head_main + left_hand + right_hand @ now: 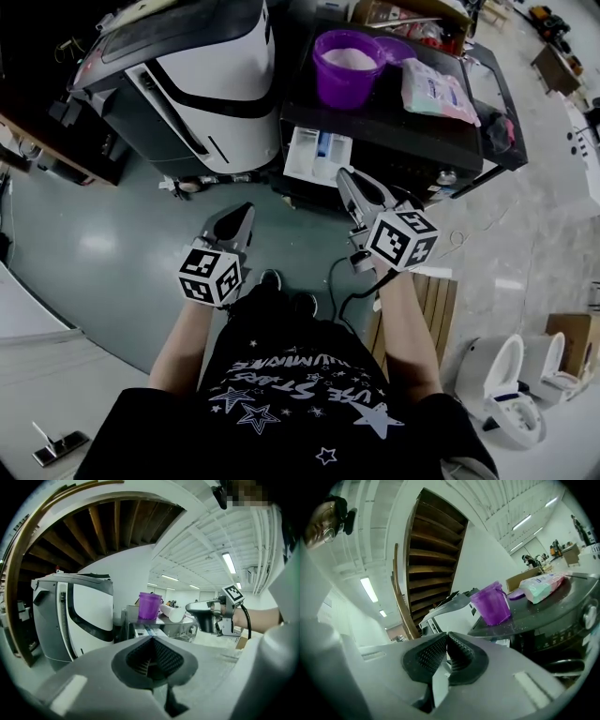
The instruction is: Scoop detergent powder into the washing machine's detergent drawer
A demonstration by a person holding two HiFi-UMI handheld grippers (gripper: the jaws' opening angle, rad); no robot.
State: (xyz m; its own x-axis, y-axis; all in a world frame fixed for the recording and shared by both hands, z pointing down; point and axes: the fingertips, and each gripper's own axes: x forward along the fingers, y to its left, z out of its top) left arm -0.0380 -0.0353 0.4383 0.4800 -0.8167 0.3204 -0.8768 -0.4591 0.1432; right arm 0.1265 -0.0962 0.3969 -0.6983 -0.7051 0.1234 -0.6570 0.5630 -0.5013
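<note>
Head view: left gripper (244,214) and right gripper (345,178) fingers together, empty; loose powder (351,58) likely spills easily, so hold the purple tub (342,89) by its stiff rim.

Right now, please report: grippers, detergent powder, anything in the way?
Left gripper shut, empty; right gripper shut, empty. Purple tub of powder open on washer. Drawer out, unblocked.

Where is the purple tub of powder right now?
In the head view the purple tub stands at top centre on the dark washing machine, left of the pastel packet and just beyond the open detergent drawer.
</note>
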